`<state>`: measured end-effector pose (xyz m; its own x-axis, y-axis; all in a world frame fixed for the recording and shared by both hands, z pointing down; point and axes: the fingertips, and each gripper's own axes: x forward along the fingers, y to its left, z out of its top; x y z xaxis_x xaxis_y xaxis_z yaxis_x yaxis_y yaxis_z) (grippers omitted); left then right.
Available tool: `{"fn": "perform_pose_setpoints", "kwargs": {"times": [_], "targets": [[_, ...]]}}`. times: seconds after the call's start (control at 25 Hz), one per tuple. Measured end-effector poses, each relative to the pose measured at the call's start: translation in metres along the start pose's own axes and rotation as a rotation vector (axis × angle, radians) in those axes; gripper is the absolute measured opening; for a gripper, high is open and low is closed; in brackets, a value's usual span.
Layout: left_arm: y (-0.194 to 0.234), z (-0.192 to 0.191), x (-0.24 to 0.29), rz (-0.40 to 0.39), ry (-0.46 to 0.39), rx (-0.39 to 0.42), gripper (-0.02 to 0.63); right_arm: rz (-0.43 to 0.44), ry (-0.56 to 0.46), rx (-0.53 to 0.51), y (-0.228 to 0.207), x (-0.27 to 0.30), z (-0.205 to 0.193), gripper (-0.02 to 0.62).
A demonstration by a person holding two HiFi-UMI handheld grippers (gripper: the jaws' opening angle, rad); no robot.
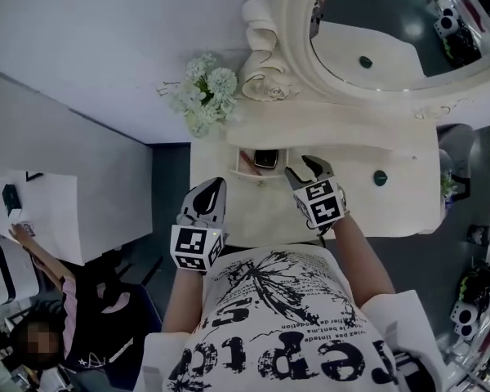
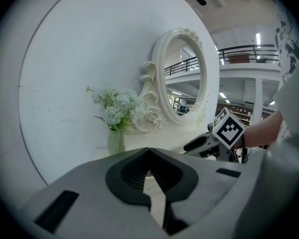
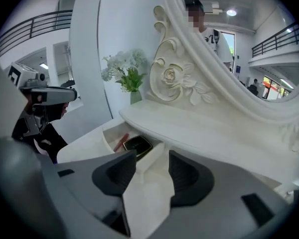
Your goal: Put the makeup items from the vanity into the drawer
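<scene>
**Compact in the open drawer, right jaws spread just in front of it**

The dark compact [image 3: 137, 146] lies inside the open drawer [image 3: 108, 136], and a slim red stick [image 3: 120, 142] sits just beside it, toward the drawer's left wall. The right gripper [image 3: 152, 156] hangs over the drawer's front edge with its jaws released and wide, nothing between them. Off to the left, the left gripper [image 2: 149, 151] is clenched tip to tip and carries nothing, well apart from the drawer. Above the drawer runs the cream vanity [image 1: 396, 149]. At the back stands the oval mirror [image 1: 392, 31], with white flowers [image 1: 206, 92] in a vase at its left.
</scene>
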<state>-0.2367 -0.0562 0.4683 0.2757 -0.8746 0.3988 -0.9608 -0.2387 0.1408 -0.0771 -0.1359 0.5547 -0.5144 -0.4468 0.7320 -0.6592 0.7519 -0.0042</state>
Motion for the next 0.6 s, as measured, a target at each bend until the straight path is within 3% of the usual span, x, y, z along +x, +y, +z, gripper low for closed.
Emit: {"fn": "perform_pose_setpoints", "kwargs": {"times": [0.44, 0.6], "targets": [[-0.112, 0.01, 0.08, -0.253, 0.027, 0.097, 0.019, -0.257, 0.024, 0.247, -0.117, -0.082, -0.103, 0.199], [-0.151, 0.008, 0.102, -0.307, 0.048, 0.115, 0.02, -0.347, 0.041, 0.328, -0.158, -0.111, -0.143, 0.199]]}}
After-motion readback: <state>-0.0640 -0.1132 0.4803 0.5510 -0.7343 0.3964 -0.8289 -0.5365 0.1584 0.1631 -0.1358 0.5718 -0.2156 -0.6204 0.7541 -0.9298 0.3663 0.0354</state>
